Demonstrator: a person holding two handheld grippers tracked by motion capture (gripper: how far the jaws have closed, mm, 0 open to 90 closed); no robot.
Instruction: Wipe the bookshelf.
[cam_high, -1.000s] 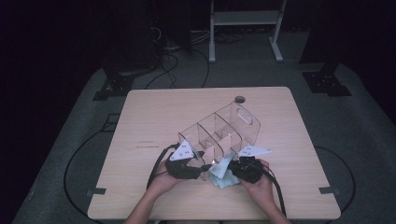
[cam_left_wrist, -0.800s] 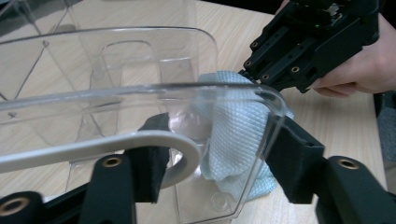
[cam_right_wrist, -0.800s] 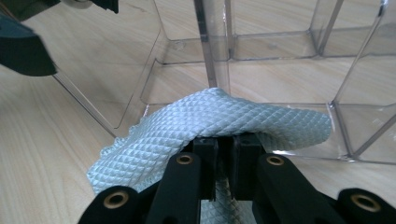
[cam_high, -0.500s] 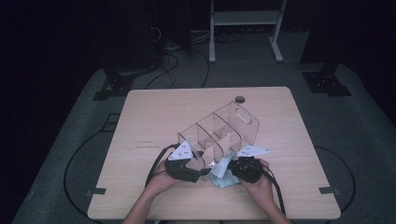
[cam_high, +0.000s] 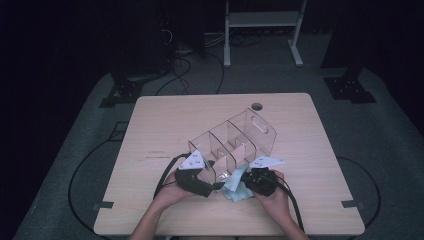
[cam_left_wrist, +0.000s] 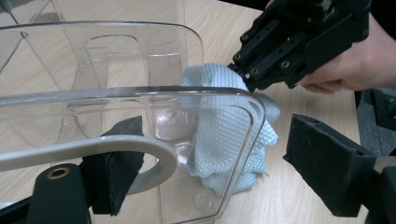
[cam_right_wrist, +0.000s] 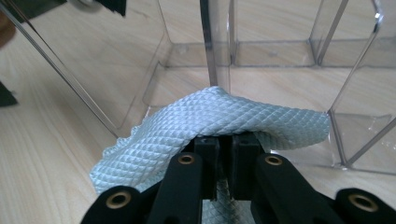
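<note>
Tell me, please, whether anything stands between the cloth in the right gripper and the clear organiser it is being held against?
Nothing visible does. The right gripper is shut on the light blue cloth, which already lies against the clear organiser at its near end. The left gripper straddles the organiser's end wall, its fingers having just opened.

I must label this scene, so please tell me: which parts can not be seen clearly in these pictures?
- High view: right gripper jaw tips, hidden in the light blue cloth.
- Left gripper view: cloth's far side, behind the clear organizer wall.
- Right gripper view: cloth's lower part, cut off by the bottom edge and the jaws.
- High view: left gripper jaws, too small.
</note>
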